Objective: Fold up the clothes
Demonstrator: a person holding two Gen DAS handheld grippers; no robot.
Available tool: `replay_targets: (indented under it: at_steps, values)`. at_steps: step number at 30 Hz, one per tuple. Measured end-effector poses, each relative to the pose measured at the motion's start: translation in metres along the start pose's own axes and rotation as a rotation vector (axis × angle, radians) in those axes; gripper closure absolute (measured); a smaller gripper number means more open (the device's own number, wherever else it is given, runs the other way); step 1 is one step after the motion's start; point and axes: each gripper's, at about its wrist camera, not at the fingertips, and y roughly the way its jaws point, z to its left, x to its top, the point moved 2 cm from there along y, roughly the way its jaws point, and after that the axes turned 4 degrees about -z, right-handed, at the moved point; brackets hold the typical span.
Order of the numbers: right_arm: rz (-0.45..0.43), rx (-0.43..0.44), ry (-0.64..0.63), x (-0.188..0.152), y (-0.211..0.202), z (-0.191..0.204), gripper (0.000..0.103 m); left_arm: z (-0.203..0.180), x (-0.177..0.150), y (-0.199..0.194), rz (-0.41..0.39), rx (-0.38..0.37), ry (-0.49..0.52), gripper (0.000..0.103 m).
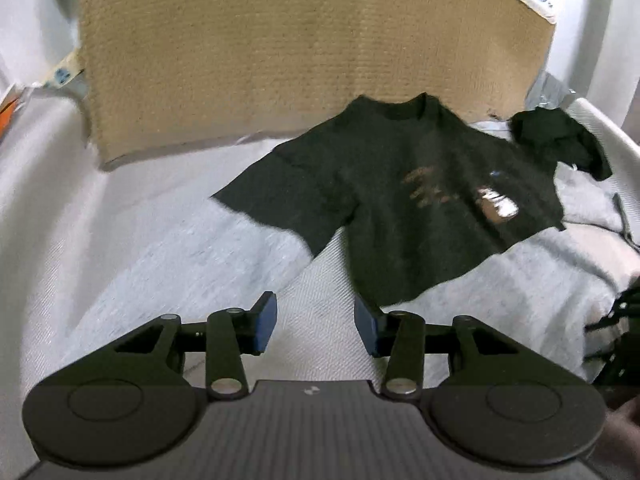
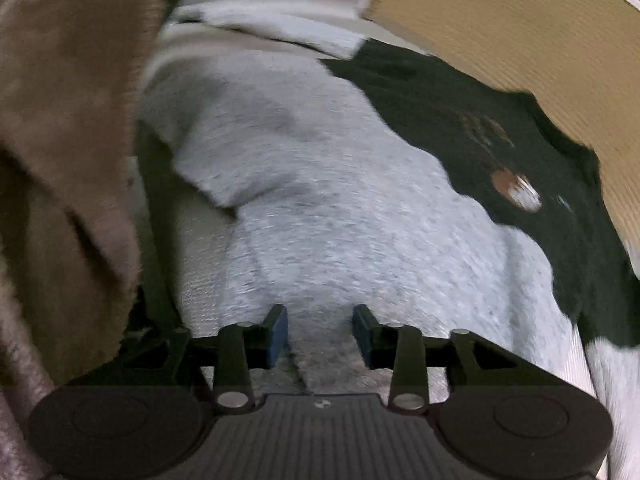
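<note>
The dark T-shirt point(image 1: 404, 200) lies spread face-up at one o'clock from my left gripper point(image 1: 315, 326), flattened ready for folding. Grey garment point(image 2: 320, 200) lies under my right gripper point(image 2: 320, 334). Both jaws part-open, empty.

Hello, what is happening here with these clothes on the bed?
A person holds tongs in each hand and is sorting clothes to fold. A dark T-shirt lies spread out, front up, on the white cover, in front of a tan cushion. The left tongs are open and empty, near the shirt's lower edge. The right tongs are also open, over a grey garment; nothing is gripped yet.
</note>
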Motion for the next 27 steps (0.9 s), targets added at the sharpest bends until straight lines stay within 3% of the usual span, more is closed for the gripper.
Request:
replay_targets:
  at_steps: [3, 7, 8, 10, 11, 16, 19, 21, 24, 26, 27]
  values:
    - [0.004, 0.009, -0.048, -0.005, 0.000, 0.007, 0.042, -0.016, 0.010, 0.006, -0.001, -0.031, 0.024, 0.056]
    - [0.003, -0.014, -0.158, -0.016, 0.006, 0.015, 0.041, -0.038, 0.024, 0.018, -0.009, -0.077, 0.049, 0.056]
    - [0.006, -0.010, -0.178, -0.015, 0.006, 0.015, 0.046, -0.044, 0.026, 0.021, -0.008, -0.082, 0.069, 0.056]
    - [0.012, -0.009, -0.212, -0.012, 0.004, 0.013, 0.071, -0.056, 0.031, 0.025, -0.009, -0.081, 0.111, 0.056]
    - [0.018, -0.033, -0.213, -0.012, 0.000, 0.008, 0.097, -0.060, 0.033, 0.026, -0.011, -0.084, 0.121, 0.056]
    - [0.029, -0.105, -0.163, -0.019, -0.029, -0.020, 0.097, -0.073, 0.043, 0.027, -0.023, -0.107, 0.163, 0.054]
    - [0.010, 0.011, -0.093, -0.022, -0.052, -0.028, 0.096, -0.075, 0.046, 0.031, -0.025, -0.114, 0.165, 0.054]
    - [0.014, -0.009, -0.034, -0.022, -0.055, -0.031, 0.092, -0.077, 0.048, 0.036, -0.025, -0.120, 0.161, 0.054]
    - [0.083, 0.057, -0.016, -0.026, -0.051, -0.030, 0.090, -0.084, 0.048, 0.041, -0.022, -0.132, 0.159, 0.053]
    - [0.065, 0.113, 0.028, -0.029, -0.058, -0.035, 0.089, -0.090, 0.046, 0.045, -0.020, -0.145, 0.166, 0.052]
    - [0.036, 0.113, 0.069, -0.031, -0.065, -0.043, 0.083, -0.093, 0.045, 0.047, -0.017, -0.150, 0.175, 0.051]
